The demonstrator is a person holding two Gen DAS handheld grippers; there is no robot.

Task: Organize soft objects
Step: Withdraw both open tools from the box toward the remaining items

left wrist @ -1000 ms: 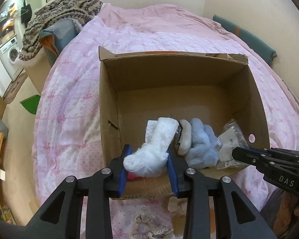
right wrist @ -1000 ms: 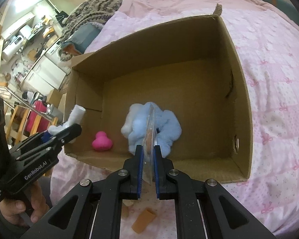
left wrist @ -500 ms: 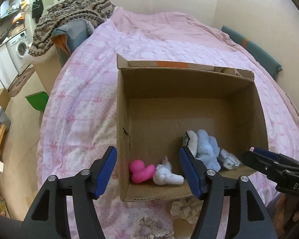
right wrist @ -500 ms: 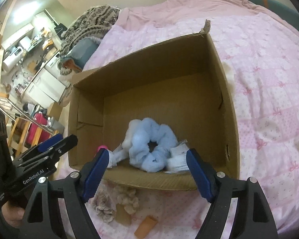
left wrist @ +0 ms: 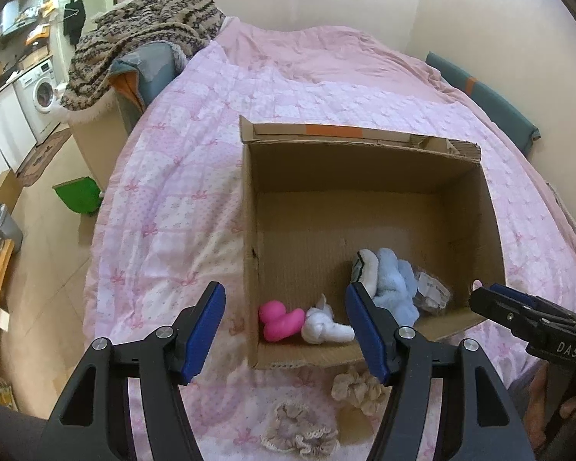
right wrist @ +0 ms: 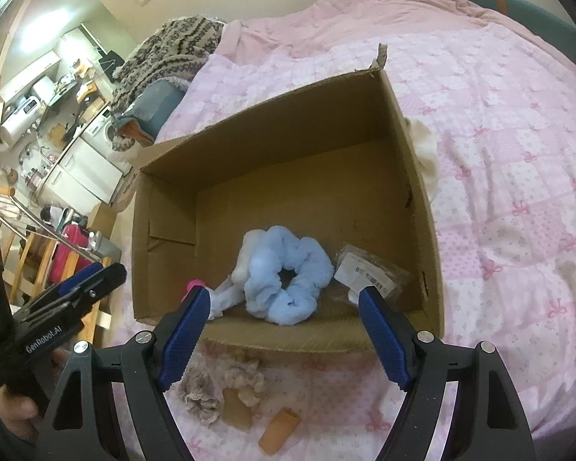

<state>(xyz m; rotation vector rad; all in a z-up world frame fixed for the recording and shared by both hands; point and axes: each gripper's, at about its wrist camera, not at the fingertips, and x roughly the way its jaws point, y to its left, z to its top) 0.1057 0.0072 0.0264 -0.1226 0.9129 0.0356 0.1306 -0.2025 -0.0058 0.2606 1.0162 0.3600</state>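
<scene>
An open cardboard box (left wrist: 364, 188) (right wrist: 414, 176) stands on a pink quilted bed. Inside lie a pink duck toy (left wrist: 278, 320), a white knotted cloth (left wrist: 324, 326) (right wrist: 222, 296), a light blue scrunchie (left wrist: 397, 288) (right wrist: 288, 280) and a clear plastic packet (left wrist: 432, 292) (right wrist: 372, 271). My left gripper (left wrist: 286, 332) is open and empty above the box's near left corner. My right gripper (right wrist: 284, 332) is open and empty above the box's near wall. Beige lace scrunchies (left wrist: 359, 384) (right wrist: 245, 378) lie on the bed in front of the box.
Two tan blocks (right wrist: 278, 430) lie on the quilt near the scrunchies. A knitted blanket on a pile (left wrist: 142, 46) sits at the bed's far left. A green bin (left wrist: 76, 194) and a washing machine (left wrist: 38, 92) stand on the floor to the left.
Both grippers opened and let go: the white cloth and the plastic packet dropped into the box. Both grippers have pulled back and up from the box.
</scene>
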